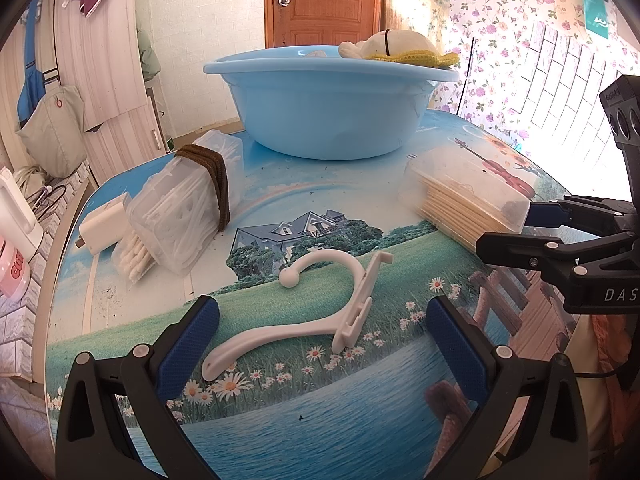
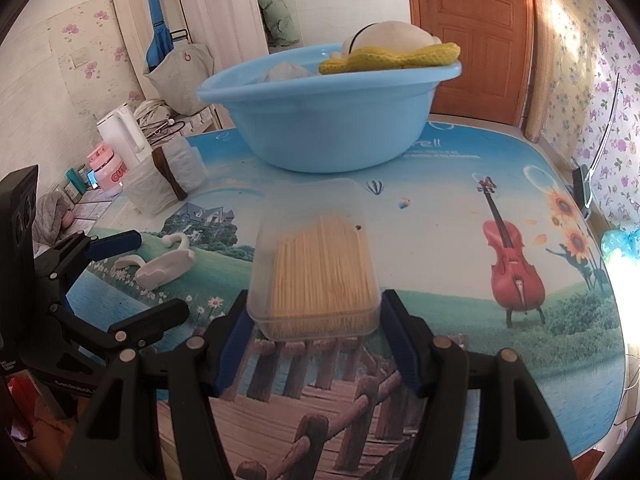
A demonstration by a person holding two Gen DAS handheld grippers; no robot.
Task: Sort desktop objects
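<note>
Here, left claw point(image 1: 322, 344) apart astride hanger point(image 1: 320, 304); right claw point(image 2: 314, 344), marked "DAS", flanking toothpick box point(image 2: 316, 264), grip unclear.

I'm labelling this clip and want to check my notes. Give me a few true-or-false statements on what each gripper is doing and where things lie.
1. The right gripper has its fingers on either side of the clear toothpick box. True.
2. The left gripper is shut on the white hanger. False: it is open, and the hanger lies on the table between its fingers.
3. The blue basin is empty. False: a yellow knitted item and other things sit in it.
4. A brown band wraps the cotton swab box. True.
</note>
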